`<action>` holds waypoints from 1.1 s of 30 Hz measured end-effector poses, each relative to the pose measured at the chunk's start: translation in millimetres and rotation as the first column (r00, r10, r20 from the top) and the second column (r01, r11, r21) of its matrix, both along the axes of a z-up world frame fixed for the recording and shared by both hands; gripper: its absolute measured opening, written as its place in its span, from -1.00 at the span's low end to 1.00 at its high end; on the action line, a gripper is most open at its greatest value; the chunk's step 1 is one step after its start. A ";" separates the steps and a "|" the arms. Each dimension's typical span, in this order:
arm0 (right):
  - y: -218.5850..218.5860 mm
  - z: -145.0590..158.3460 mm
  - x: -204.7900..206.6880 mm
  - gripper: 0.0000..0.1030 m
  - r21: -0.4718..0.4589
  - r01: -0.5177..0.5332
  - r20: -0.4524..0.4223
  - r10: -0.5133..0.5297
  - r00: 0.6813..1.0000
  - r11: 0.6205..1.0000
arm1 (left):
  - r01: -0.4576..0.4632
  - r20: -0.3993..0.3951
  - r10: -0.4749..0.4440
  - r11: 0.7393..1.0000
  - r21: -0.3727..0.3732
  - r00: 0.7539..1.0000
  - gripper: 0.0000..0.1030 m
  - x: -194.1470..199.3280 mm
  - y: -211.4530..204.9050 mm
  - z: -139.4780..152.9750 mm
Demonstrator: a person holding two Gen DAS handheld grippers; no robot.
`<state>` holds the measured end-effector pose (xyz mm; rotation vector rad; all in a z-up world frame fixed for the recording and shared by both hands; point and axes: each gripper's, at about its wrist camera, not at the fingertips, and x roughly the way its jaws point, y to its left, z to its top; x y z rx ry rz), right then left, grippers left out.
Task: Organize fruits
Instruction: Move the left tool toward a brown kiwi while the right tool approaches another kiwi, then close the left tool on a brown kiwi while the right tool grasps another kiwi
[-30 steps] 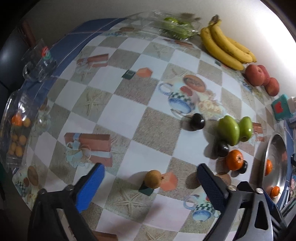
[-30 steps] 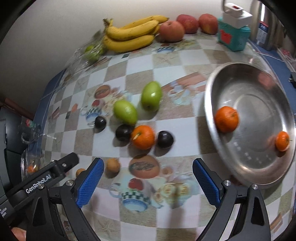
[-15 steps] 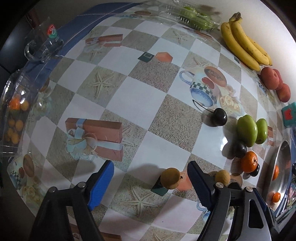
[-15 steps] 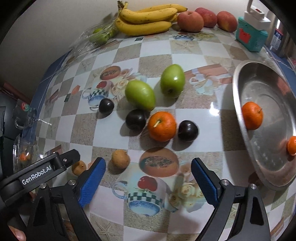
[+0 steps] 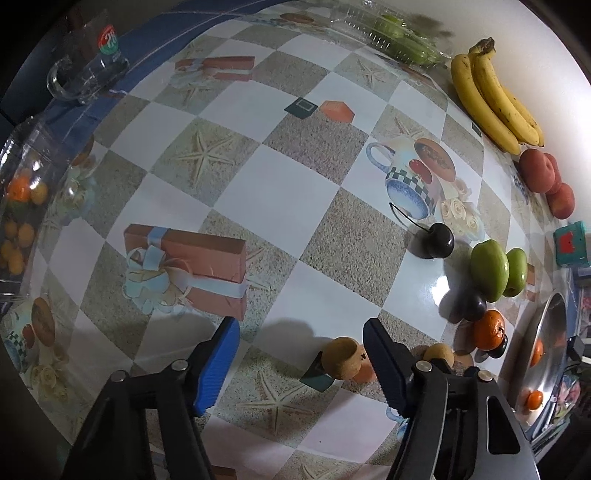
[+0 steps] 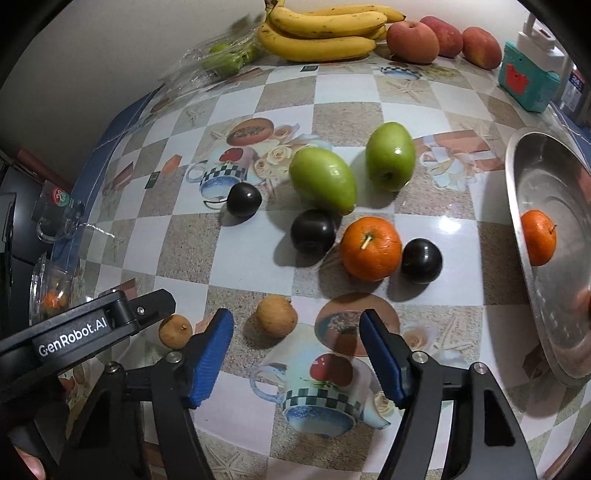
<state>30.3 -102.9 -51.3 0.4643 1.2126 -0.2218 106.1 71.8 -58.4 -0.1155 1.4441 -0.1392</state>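
Two small brown round fruits lie on the patterned table. In the left wrist view my left gripper (image 5: 301, 354) is open, with one brown fruit (image 5: 341, 358) just inside its right finger. In the right wrist view my right gripper (image 6: 295, 349) is open, with the other brown fruit (image 6: 277, 316) between its fingertips, slightly ahead of them. An orange (image 6: 370, 248), three dark plums (image 6: 313, 232) and two green fruits (image 6: 322, 180) lie beyond. A steel bowl (image 6: 554, 295) at the right holds an orange (image 6: 538, 237).
Bananas (image 6: 321, 33) and red apples (image 6: 413, 41) lie along the back wall, beside a clear box of green fruit (image 6: 225, 59). A teal box (image 6: 526, 83) stands at the back right. A glass mug (image 5: 86, 74) and a clear fruit tub (image 5: 18, 199) sit at the left.
Both grippers have moved forward and lower towards the brown fruits, and their fingers stand closer together. The fruits have not moved.
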 end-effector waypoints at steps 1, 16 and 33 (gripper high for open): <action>0.5 -0.9 0.4 0.28 0.003 -0.001 0.000 0.001 1.000 1.000 | -0.001 -0.001 0.001 1.000 -0.003 1.000 0.38 0.4 1.7 -0.2; 12.0 -3.6 7.9 -0.49 0.013 -0.049 0.025 0.048 0.999 0.999 | 0.027 -0.015 -0.027 0.999 -0.044 1.000 0.30 -2.0 -5.8 -0.2; -12.7 7.9 -7.5 -0.52 0.032 0.027 0.032 -0.028 0.999 0.999 | 0.108 -0.034 -0.111 0.992 -0.071 0.993 -0.27 -12.3 -39.3 -8.5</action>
